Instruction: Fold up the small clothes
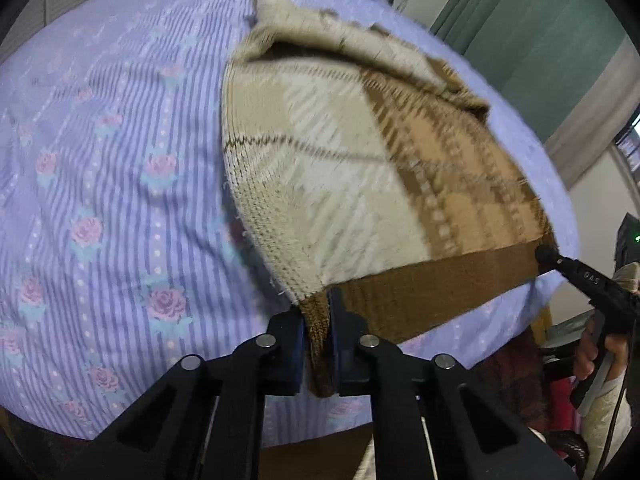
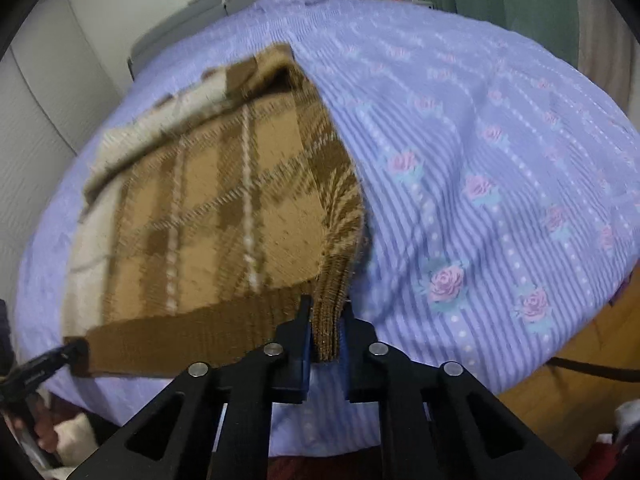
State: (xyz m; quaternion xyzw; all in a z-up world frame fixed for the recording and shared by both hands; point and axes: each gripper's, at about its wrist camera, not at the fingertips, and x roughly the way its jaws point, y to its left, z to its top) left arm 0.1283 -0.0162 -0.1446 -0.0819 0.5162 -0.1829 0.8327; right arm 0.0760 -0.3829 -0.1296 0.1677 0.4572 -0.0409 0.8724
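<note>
Both grippers, left [image 1: 318, 354] and right [image 2: 326, 340], fingers clamped on plaid knit garment's [image 1: 360, 184] brown hem; lettering blurred.

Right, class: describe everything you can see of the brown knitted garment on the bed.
The knitted garment is a checked knit in cream, tan and dark brown, with a plain dark-brown ribbed hem. It looks thick and woolly. It lies spread on the lilac rose-print bedcover, its far end folded back in a loose flap. Its hem is stretched between two grips: the left claw pinches one hem corner, the right claw the other. Both are shut on the fabric.
</note>
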